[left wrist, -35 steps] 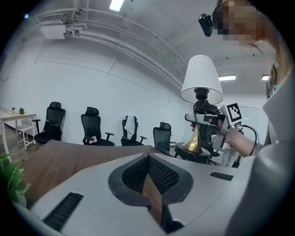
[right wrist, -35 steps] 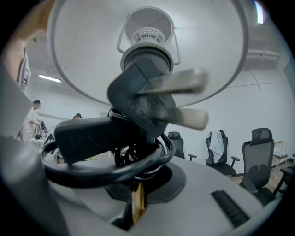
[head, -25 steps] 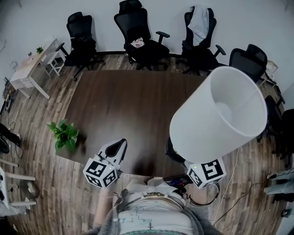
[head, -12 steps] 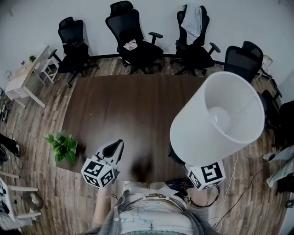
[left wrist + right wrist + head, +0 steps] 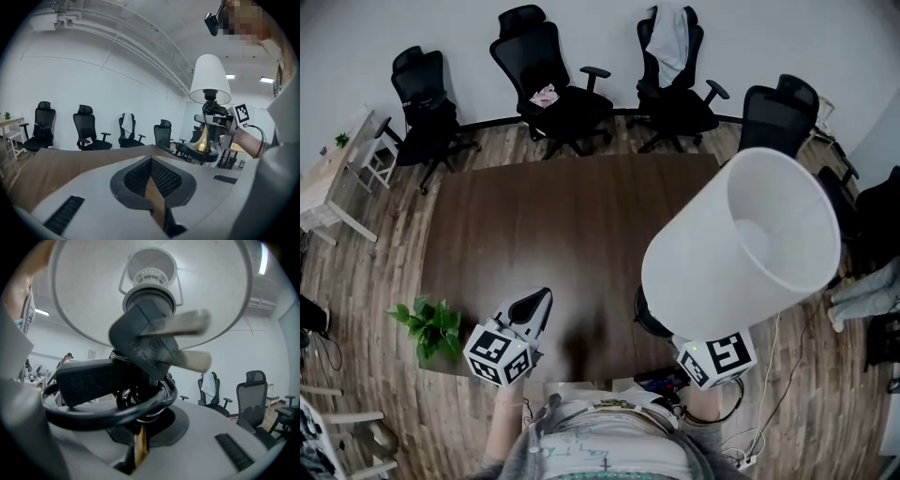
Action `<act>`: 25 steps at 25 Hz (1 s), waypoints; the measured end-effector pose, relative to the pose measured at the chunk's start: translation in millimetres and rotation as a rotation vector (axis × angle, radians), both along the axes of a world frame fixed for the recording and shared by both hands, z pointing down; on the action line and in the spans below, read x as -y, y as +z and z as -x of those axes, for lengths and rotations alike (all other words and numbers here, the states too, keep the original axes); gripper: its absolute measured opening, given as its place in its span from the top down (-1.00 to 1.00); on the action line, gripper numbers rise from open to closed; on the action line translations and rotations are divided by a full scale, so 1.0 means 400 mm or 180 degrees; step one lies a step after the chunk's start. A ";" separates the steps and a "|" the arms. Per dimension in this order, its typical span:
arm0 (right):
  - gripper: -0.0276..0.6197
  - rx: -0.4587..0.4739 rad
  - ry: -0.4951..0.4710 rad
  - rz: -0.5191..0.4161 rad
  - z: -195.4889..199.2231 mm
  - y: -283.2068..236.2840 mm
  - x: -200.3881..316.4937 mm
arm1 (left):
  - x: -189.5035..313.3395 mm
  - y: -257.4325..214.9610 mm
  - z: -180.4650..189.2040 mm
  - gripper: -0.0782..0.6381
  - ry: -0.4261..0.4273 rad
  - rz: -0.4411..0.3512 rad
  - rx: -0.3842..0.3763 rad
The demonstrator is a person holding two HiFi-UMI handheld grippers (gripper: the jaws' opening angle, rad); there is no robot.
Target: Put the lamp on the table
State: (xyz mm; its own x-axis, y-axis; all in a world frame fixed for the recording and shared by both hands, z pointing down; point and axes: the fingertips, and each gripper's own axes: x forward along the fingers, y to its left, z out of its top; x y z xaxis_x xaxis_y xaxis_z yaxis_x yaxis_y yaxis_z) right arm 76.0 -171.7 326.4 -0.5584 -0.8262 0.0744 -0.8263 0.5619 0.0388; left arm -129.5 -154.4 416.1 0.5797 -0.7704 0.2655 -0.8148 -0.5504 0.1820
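I see the lamp (image 5: 741,248) roughly upright with its brass stem clamped between the jaws of the right gripper (image 5: 139,446). It has a big white tapered shade (image 5: 209,79) open at the top, and the stem flares down into a round black base (image 5: 649,317). Its black cord (image 5: 105,404) is bundled in loops just under the shade, the plug (image 5: 157,345) sticking out sideways. From the head view the base sits over the near right edge of the dark brown wooden table (image 5: 553,225), though I can't tell from here if it touches.
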 end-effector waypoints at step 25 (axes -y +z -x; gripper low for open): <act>0.86 -0.0097 -0.0063 0.0005 0.102 0.005 -0.010 | -0.042 0.014 0.112 0.76 -0.0164 0.0014 -0.0113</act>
State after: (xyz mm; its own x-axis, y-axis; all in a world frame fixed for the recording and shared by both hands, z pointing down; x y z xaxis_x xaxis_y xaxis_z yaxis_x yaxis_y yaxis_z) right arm 35.0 -167.6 328.5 -0.5722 -0.8149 0.0931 -0.8134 0.5783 0.0629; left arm -174.4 -137.6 421.8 0.5484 -0.7983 0.2489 -0.8350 -0.5070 0.2138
